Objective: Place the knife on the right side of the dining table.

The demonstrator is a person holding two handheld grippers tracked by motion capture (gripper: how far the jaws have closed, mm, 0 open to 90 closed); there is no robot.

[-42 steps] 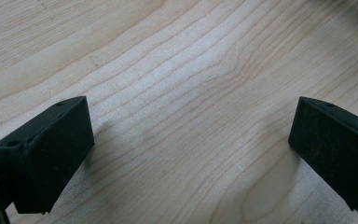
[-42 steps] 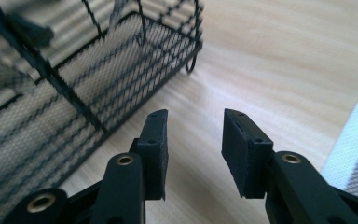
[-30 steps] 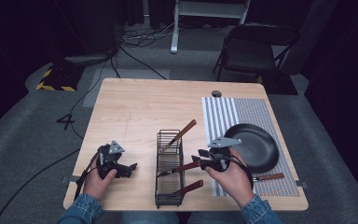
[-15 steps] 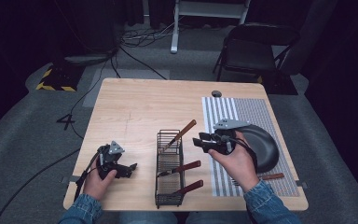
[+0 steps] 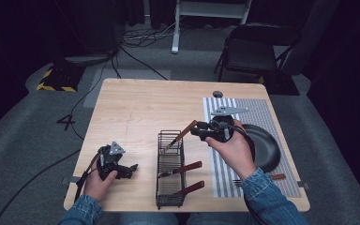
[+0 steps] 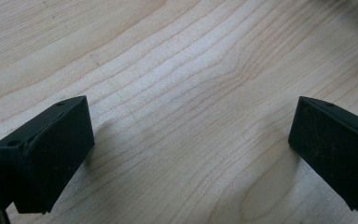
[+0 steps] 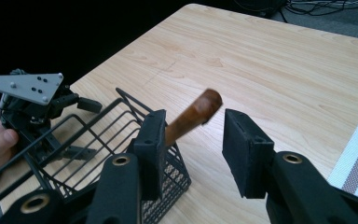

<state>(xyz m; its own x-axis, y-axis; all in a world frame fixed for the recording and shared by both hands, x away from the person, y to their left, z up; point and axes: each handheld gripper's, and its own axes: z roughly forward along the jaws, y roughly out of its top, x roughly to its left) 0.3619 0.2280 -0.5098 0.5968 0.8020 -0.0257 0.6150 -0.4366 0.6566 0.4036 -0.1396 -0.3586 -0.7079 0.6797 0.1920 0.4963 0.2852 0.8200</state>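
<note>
A black wire basket stands near the table's front edge with three wooden-handled utensils in it. The far utensil's handle sticks up and out to the right. My right gripper is open at that handle's end. In the right gripper view the handle lies between the jaws, close against the left one, and is not clamped; the right gripper hangs over the basket's rim. My left gripper rests on the table left of the basket, open, with bare wood between its jaws.
A black frying pan sits on a striped mat right of the basket. A fork and a wooden handle lie at the mat's front. A small dark disc sits near the far edge.
My right gripper has moved away from the front edge, from beside the middle utensil to the far utensil's handle end. The left gripper has stayed put.
</note>
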